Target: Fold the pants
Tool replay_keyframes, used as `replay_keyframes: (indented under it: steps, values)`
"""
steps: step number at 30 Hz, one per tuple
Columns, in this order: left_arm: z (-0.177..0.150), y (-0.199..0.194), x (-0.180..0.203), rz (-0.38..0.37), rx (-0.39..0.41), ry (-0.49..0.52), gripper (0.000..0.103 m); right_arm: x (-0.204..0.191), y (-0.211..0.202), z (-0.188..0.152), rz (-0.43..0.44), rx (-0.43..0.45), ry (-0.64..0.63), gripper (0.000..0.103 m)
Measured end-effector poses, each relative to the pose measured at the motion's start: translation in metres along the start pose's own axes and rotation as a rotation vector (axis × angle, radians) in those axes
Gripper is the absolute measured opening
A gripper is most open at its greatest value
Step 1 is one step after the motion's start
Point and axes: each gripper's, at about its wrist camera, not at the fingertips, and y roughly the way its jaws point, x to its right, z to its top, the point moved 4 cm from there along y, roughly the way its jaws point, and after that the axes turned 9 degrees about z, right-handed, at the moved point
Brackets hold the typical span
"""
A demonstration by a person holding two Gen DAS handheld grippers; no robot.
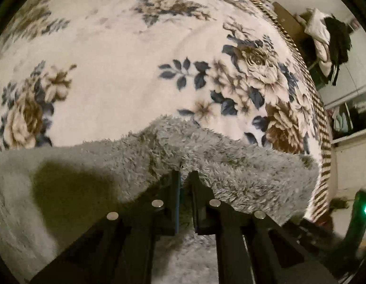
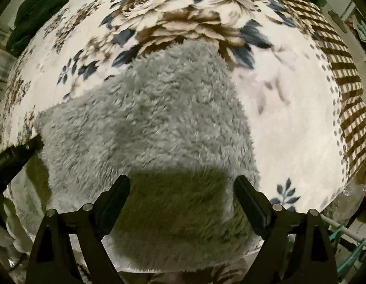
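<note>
On 1 floral blanket (image 2: pixel 289 123), left claw (image 1: pixel 184 172) pinches 1 grey pants (image 2: pixel 147 118), right claw (image 2: pixel 183 182) spread.

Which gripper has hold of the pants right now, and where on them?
The left gripper is pinched on the fluffy grey fleece pants at a raised edge fold. The right gripper is open above them, holding nothing.

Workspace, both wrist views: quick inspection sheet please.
Surface: floral blanket with a brown checked border, covering the bed.
Job's things: grey fluffy pants lying on the blanket.
Clutter: dark green cloth at the blanket's far edge.
Grippers: left hand-held gripper shut on the pants' edge; right hand-held gripper open above the pants, not touching.
Cables: nothing seen.
Surroundings: pile of clothes beside the bed.
</note>
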Motion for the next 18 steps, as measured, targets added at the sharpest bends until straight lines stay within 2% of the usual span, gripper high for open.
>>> replay_keyframes:
  steps: [1, 3, 8, 13, 17, 18]
  values:
    - [-0.002, -0.004, -0.005, 0.018, 0.025, -0.003, 0.005, 0.000, 0.001, 0.001, -0.012, 0.000, -0.002, 0.092]
    - [-0.003, -0.005, -0.014, 0.039, 0.029, -0.006, 0.005, -0.001, 0.004, 0.004, -0.056, -0.002, -0.030, 0.099]
    - [-0.011, -0.006, -0.029, 0.052, 0.018, -0.056, 0.006, -0.014, 0.004, 0.006, -0.113, 0.007, -0.088, 0.099]
    - [-0.019, -0.030, -0.027, 0.060, 0.009, -0.094, 0.014, -0.028, -0.004, 0.001, -0.137, 0.013, -0.142, 0.099]
    - [-0.037, -0.045, -0.032, 0.063, 0.012, -0.124, 0.057, -0.015, -0.015, -0.025, -0.146, -0.023, -0.107, 0.099]
    - [-0.043, -0.046, -0.035, 0.057, 0.004, -0.135, 0.059, -0.004, -0.019, -0.035, -0.150, -0.033, -0.073, 0.099]
